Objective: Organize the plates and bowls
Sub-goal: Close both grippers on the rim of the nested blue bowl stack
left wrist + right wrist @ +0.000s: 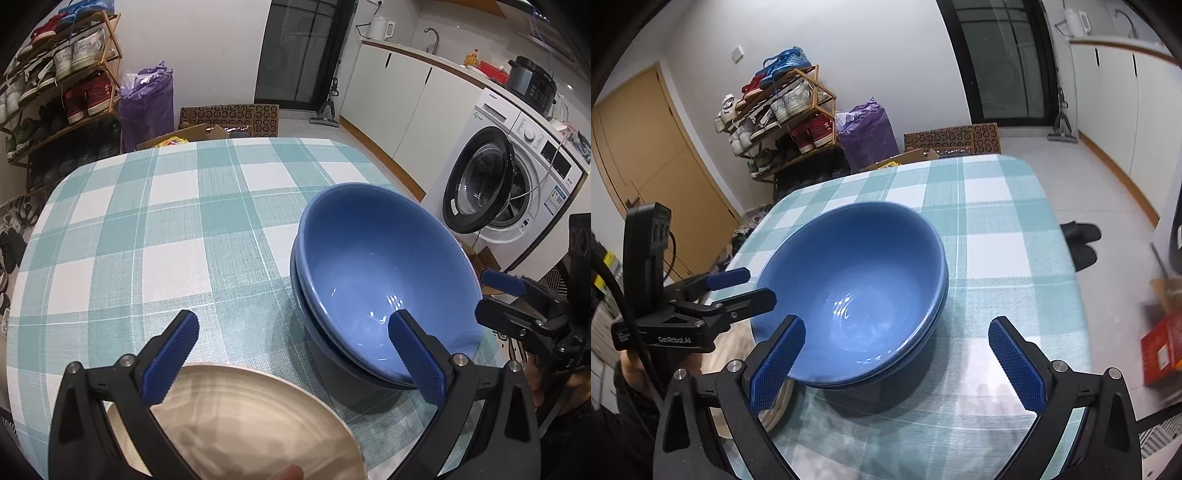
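Two blue bowls [380,273] sit nested on the checked table [166,229], at its right side; they also show in the right wrist view [857,291]. A beige plate [251,417] lies at the near edge below my left gripper [295,347], which is open and empty above the plate's far rim. My right gripper [897,354] is open and empty, just in front of the bowls. The left gripper also shows in the right wrist view [746,286]. A sliver of the plate [777,404] shows at lower left there.
A washing machine [517,177] with its door open stands right of the table. A shoe rack [62,85], a purple bag [147,107] and cardboard boxes [229,118] stand beyond the far edge. Black shoes [1080,240] lie on the floor.
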Tool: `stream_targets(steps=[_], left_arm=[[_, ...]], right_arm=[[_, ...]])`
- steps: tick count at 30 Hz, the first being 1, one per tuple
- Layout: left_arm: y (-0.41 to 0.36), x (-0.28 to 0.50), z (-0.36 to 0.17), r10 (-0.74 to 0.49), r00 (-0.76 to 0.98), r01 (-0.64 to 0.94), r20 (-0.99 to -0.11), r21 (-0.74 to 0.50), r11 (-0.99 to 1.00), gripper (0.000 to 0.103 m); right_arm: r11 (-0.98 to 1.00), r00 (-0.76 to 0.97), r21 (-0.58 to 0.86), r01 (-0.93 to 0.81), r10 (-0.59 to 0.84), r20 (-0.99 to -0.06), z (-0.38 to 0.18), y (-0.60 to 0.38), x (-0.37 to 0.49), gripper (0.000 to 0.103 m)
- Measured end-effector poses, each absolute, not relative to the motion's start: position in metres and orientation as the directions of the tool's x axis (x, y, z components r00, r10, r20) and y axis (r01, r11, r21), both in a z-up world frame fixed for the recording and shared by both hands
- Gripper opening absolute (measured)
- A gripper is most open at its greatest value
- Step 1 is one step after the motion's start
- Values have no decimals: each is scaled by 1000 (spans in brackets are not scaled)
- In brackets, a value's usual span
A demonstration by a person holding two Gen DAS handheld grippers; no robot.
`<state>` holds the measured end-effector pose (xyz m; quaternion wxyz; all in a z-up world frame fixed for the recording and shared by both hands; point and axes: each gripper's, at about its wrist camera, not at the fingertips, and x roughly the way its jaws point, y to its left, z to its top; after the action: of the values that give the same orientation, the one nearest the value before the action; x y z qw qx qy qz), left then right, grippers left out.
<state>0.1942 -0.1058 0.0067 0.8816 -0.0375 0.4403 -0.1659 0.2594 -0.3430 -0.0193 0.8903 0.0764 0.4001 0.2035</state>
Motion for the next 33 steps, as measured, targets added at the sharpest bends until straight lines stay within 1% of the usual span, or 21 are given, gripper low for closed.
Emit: stream_targets(steps=[11,13,17,21,26,27,29,31,33], left_arm=[[-112,198,1,-366,531,289,-765,-243,926,103],[-113,199,0,-366,526,285,-768,-247,926,103],[-115,201,-4,-348,531,262,-773,-241,935,102],[-114,204,-8,-361,518,256,-776,-262,931,100],[-117,205,-9,-390,504,277,-770,-284,918,91],[-118,204,-9,-393,506,279,-768,-285,917,91],[-119,204,-8,-397,504,286,-767,-286,915,83],[-121,204,-8,-392,501,289,-771,-278,916,81],[-123,203,-7,-389,501,295,-773,-270,917,76]], right_arm=[[877,580,390,-281,479,-659,-43,-343,268,100],[867,571,411,-283,496,-654,-47,-341,270,99],[848,553,446,-286,526,-646,-54,-340,273,89],[819,530,487,-301,569,-629,-60,-339,276,88],[817,532,500,-286,569,-627,-64,-341,276,88],[816,532,504,-284,571,-625,-65,-341,276,85],[815,533,504,-286,573,-623,-65,-340,276,81],[815,536,503,-287,572,-621,-64,-341,275,76],[821,541,495,-286,564,-624,-62,-339,275,73]])
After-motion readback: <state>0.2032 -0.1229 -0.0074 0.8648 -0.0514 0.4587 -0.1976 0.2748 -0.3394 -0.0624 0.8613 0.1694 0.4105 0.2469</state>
